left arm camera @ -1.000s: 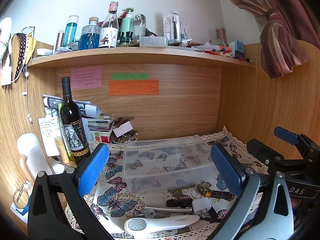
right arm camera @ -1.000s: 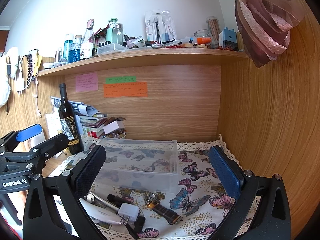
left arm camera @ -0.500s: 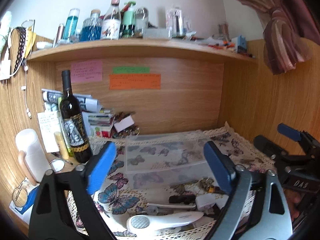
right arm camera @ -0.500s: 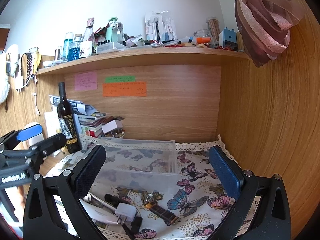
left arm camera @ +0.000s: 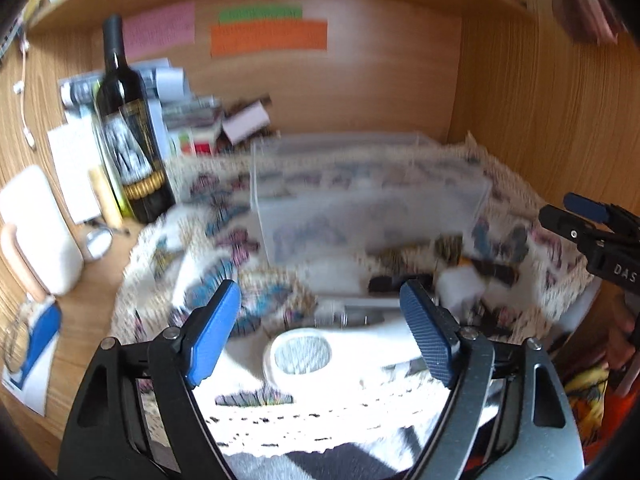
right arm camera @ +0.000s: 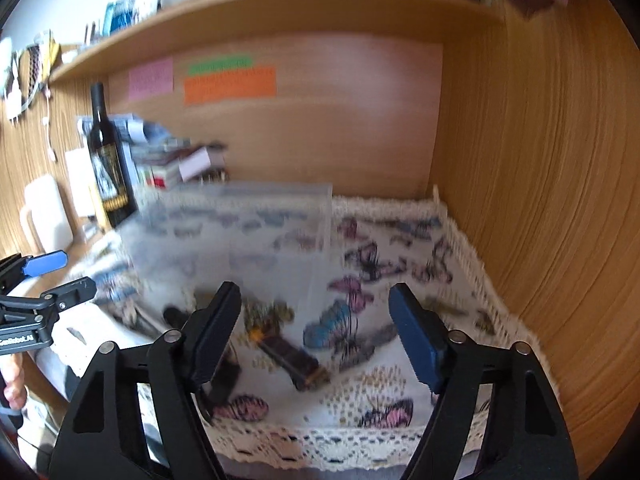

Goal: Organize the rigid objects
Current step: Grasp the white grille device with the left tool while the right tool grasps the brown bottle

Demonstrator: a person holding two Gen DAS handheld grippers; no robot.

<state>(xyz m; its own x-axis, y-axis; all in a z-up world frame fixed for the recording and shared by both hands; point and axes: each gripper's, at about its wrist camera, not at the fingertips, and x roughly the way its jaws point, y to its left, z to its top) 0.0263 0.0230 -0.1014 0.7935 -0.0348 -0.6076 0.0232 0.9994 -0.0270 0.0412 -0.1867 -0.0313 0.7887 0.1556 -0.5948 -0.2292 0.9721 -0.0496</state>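
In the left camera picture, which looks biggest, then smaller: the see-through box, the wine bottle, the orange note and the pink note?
1. See-through box: biggest.
2. Wine bottle: tall but narrower.
3. Orange note.
4. Pink note: smallest.
The picture is blurry, and the notes hang farther back on the wall, so they may only look small.

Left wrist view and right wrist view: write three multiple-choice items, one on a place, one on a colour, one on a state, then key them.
1. Where does the wine bottle stand relative to the clear plastic box?
A. left of it
B. inside it
C. right of it

2. What colour is the largest note on the back panel?
A. blue
B. orange
C. yellow

3. How is the left gripper?
A. shut on the bottle
B. shut on the box
C. open, holding nothing

Key: 1 A, the bottle stands at the cloth's left edge; 2 B, the wide strip is orange; 3 C, its fingers stand apart above the white handheld device.
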